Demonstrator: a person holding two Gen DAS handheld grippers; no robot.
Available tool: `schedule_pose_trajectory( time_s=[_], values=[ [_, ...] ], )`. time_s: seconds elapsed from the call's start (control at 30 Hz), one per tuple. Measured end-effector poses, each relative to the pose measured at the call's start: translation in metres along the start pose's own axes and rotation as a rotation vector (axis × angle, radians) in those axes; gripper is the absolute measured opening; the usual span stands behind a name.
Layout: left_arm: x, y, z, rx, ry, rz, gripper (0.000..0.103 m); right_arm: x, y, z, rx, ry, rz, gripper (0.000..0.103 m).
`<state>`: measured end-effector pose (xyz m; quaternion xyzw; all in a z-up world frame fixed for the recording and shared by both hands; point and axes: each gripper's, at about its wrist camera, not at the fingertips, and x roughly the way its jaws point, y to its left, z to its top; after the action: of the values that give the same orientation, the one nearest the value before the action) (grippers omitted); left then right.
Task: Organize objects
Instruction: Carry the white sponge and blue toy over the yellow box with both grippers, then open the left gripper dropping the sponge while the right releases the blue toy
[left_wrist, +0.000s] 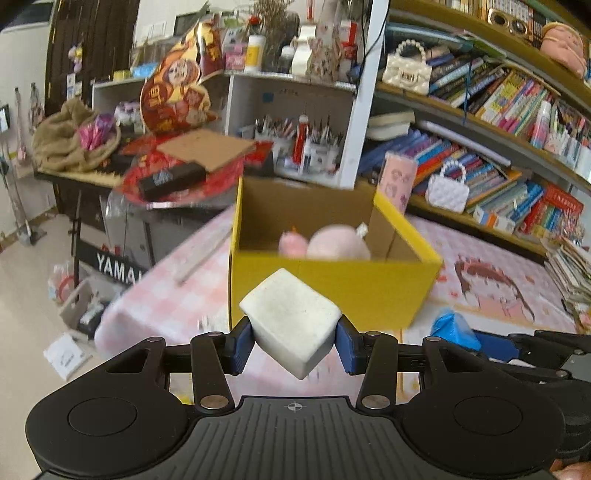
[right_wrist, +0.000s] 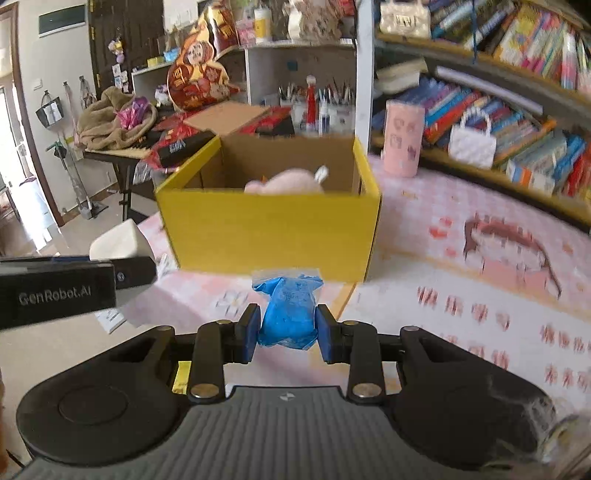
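Observation:
My left gripper (left_wrist: 293, 345) is shut on a white block (left_wrist: 291, 325), tilted with one corner down, held in the air just before the yellow box (left_wrist: 332, 288). My right gripper (right_wrist: 287, 338) is shut on a crumpled blue packet (right_wrist: 288, 314), also in front of the yellow box (right_wrist: 266, 236). The box is open on top and a pink plush toy (left_wrist: 332, 242) (right_wrist: 288, 182) lies inside. In the right wrist view the left gripper's body (right_wrist: 66, 288) and the white block (right_wrist: 120, 240) show at the left. The blue packet (left_wrist: 456, 326) appears at the right of the left wrist view.
The box stands on a bed with a pink patterned cover (right_wrist: 443, 295). Bookshelves (left_wrist: 498, 147) run along the right. A cluttered keyboard stand (left_wrist: 110, 177) and white shelf unit (left_wrist: 295, 122) are behind the box. A pink cylinder (right_wrist: 402, 136) stands right of the box. Boxes and papers lie on the floor (left_wrist: 70, 306).

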<state>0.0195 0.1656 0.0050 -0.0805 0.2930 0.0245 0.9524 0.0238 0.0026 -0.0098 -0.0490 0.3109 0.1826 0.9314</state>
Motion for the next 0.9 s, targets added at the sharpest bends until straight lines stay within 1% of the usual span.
schedule_pose_trajectory(
  time_s=[0.2,0.4,0.47,0.57,0.7,0.77,0.9],
  values=[
    [0.028,-0.004,0.041,-0.023,-0.060,0.034,0.045,0.030,-0.022,0.049,-0.014,-0.075,-0.014,0.030],
    [0.069,-0.015,0.065,-0.021,-0.064,0.059,0.045,0.077,-0.040,0.088,-0.078,-0.066,-0.003,0.030],
    [0.081,-0.019,0.068,-0.025,-0.062,0.074,0.045,0.095,-0.044,0.097,-0.117,-0.047,0.003,0.030],
    [0.098,-0.025,0.070,-0.024,-0.045,0.090,0.045,0.123,-0.047,0.108,-0.195,0.013,0.034,0.030],
    [0.122,-0.032,0.067,0.000,-0.001,0.123,0.045,0.149,-0.047,0.109,-0.282,0.090,0.074,0.030],
    [0.132,-0.034,0.065,0.003,0.022,0.132,0.045,0.161,-0.048,0.107,-0.305,0.131,0.096,0.030],
    [0.144,-0.035,0.060,0.006,0.052,0.142,0.046,0.174,-0.055,0.113,-0.293,0.175,0.162,0.030]
  ],
)
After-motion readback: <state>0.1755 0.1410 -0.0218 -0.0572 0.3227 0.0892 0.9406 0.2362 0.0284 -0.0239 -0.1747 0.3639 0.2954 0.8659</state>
